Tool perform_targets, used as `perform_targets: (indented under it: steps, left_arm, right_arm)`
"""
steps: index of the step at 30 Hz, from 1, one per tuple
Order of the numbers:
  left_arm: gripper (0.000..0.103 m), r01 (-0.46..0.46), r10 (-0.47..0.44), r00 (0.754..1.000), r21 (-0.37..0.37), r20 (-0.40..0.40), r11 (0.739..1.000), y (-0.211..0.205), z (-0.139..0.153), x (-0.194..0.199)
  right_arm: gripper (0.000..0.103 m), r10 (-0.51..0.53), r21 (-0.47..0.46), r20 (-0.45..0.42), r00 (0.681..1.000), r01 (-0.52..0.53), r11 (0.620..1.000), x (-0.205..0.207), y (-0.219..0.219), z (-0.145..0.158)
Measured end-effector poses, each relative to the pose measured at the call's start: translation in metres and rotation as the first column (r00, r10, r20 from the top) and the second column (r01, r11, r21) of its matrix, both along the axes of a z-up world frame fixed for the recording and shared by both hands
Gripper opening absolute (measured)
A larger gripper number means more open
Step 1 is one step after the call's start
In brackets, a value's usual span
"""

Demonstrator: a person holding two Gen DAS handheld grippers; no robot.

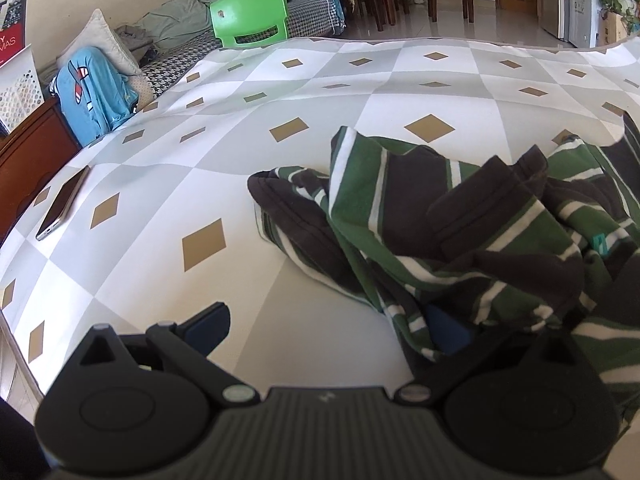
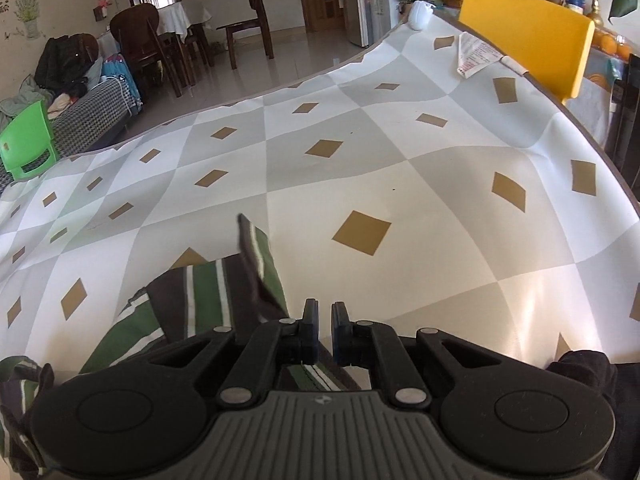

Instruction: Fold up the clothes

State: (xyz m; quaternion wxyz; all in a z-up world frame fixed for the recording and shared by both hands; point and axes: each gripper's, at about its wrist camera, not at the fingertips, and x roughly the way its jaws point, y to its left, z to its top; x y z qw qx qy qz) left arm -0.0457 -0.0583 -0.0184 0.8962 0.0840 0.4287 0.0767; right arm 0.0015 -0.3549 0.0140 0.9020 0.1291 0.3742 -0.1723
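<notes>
a crumpled green, dark brown and white striped garment (image 1: 460, 224) is seen lying in a heap on a table covered by a grey and white checked cloth with tan diamonds (image 1: 320, 88). in the left wrist view the heap fills the right half of the frame, and the left gripper (image 1: 332, 328) is held low over the cloth with its jaws spread wide; one blue-padded finger (image 1: 208, 326) is seen clear of the fabric over bare cloth, while the other finger is partly buried under a fold at the near edge of the garment. a phone (image 1: 62, 204) is seen lying flat near the table's left edge, well apart from the garment, and a green plastic chair (image 1: 250, 14) stands beyond the far edge. in the right wrist view the right gripper (image 2: 325, 334) is shown with its jaws drawn nearly together, only a narrow gap being left between the pads; striped fabric is seen just below and behind the fingers, but whether any of it is pinched cannot be told. part of the garment (image 2: 224, 288) is seen bunched to the left of this gripper, one corner standing up. a yellow chair (image 2: 532, 36) stands at the table's far right, with a folded printed paper (image 2: 474, 54) lying near it on the cloth.
</notes>
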Motion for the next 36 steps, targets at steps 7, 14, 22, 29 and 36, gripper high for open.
perform_targets:
  steps: [7, 14, 22, 29, 36]
  left_arm:
    - [0.103, 0.0, 0.0, 1.0, 0.02, -0.002, 1.0, -0.003, 0.0, -0.002]
    - [0.103, 0.005, -0.005, 1.0, 0.031, 0.002, 1.0, -0.006, 0.001, -0.004]
    - [0.103, 0.02, -0.02, 1.0, 0.034, 0.014, 0.999, -0.008, 0.003, -0.005]
    - [0.103, 0.046, -0.046, 0.999, 0.015, 0.026, 0.999, -0.01, 0.004, -0.004]
    - [0.103, 0.0, -0.002, 0.999, 0.04, 0.039, 0.999, -0.004, 0.002, 0.002]
  right_arm:
    - [0.014, -0.011, -0.002, 0.037, 0.999, 0.012, 1.0, -0.009, -0.009, 0.011]
    - [0.034, 0.207, 0.161, 0.088, 0.974, -0.219, 0.962, -0.003, 0.016, 0.007]
    - [0.04, 0.417, 0.232, 0.062, 0.907, -0.419, 0.878, 0.005, 0.059, -0.014]
    - [0.042, 0.424, 0.211, -0.015, 0.905, -0.412, 0.887, 0.012, 0.073, -0.031]
    - [0.041, 0.448, 0.091, -0.073, 0.891, -0.441, 0.893, 0.011, 0.081, -0.031]
